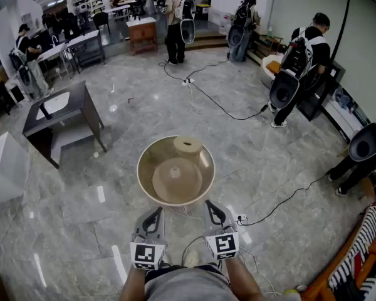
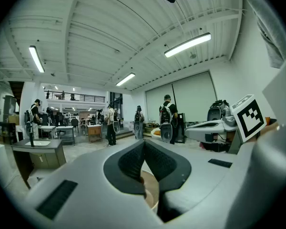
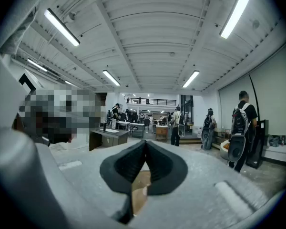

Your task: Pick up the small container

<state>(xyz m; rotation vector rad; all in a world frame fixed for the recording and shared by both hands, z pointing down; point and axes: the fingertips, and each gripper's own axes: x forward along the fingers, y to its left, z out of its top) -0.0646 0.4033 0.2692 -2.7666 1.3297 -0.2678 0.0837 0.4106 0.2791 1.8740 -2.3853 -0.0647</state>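
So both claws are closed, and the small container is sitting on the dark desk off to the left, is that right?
Not quite. The head view shows the small container sitting inside the big round tub just ahead of the claws. The left claw and the right claw are closed, as you said.

Left claw [image 1: 153, 213] and right claw [image 1: 212, 207], both closed, level, side by side.
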